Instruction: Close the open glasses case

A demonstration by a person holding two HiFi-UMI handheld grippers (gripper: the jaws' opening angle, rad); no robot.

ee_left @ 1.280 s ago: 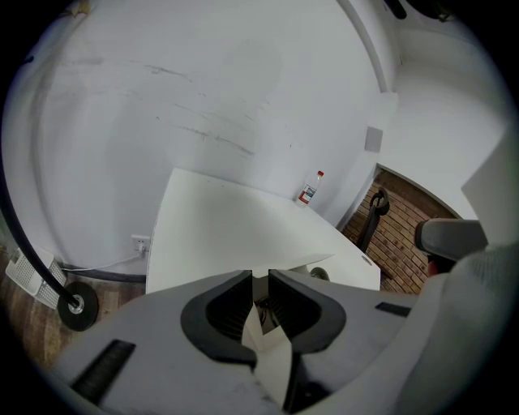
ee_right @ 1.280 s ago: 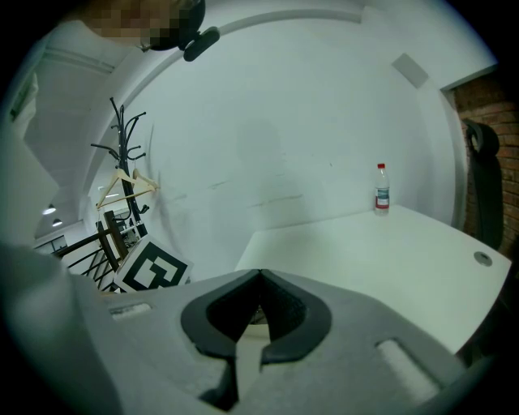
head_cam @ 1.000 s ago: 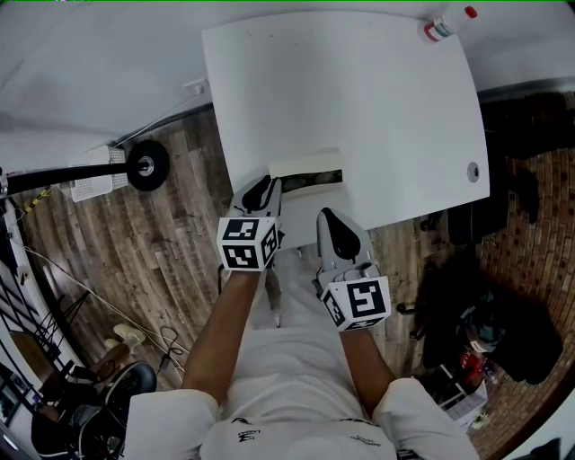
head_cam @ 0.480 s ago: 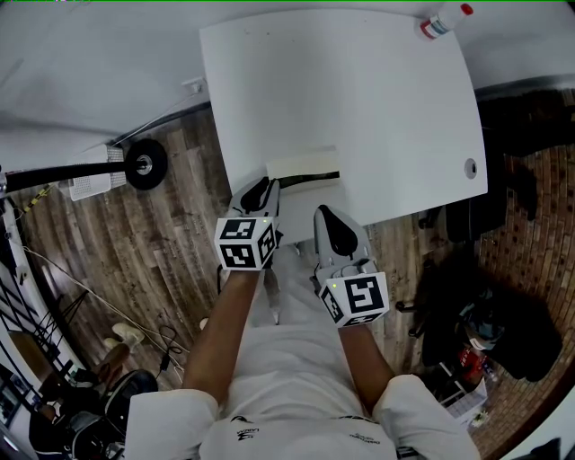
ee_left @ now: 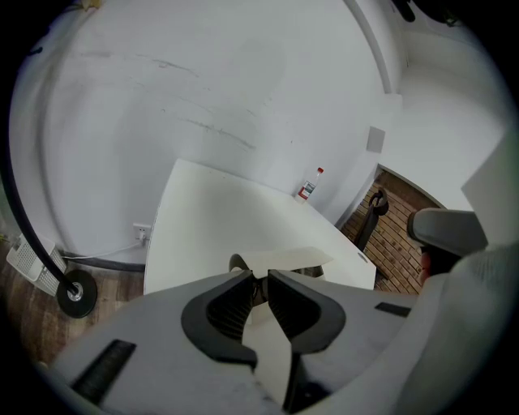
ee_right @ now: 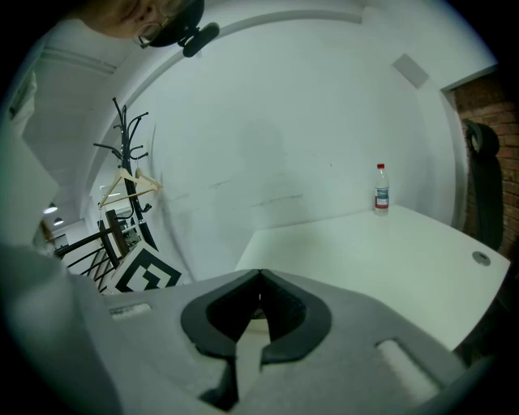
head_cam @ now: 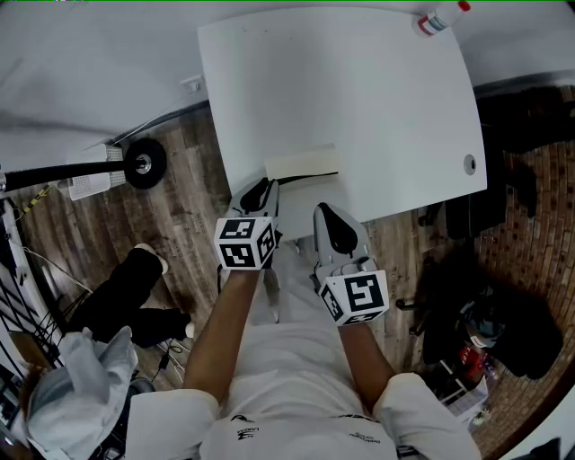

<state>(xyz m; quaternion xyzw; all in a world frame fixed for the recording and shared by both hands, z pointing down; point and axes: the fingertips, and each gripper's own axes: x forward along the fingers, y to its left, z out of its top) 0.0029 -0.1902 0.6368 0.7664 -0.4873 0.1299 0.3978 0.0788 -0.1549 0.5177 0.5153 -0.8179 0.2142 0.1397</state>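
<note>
A cream glasses case (head_cam: 301, 165) lies at the near edge of the white table (head_cam: 359, 90). Its lid is down, with only a thin dark slit along the front. My left gripper (head_cam: 261, 187) hovers just off the case's left end, its jaws a narrow gap apart and holding nothing. In the left gripper view the case (ee_left: 284, 259) shows right beyond that gripper (ee_left: 258, 280). My right gripper (head_cam: 325, 216) sits below the table edge, a little short of the case, and is shut. In the right gripper view its tips (ee_right: 259, 274) meet with nothing between them.
A water bottle (head_cam: 440, 20) stands at the table's far right corner, and a cable hole (head_cam: 469, 163) is near the right edge. A person's dark-trousered leg (head_cam: 135, 278) is on the wood floor at lower left. A wheeled stand (head_cam: 144, 163) is left of the table, dark chairs (head_cam: 467, 220) to its right.
The case's lid has dropped from clearly open to almost flat. A person has walked into the lower left. Both grippers have barely moved.
</note>
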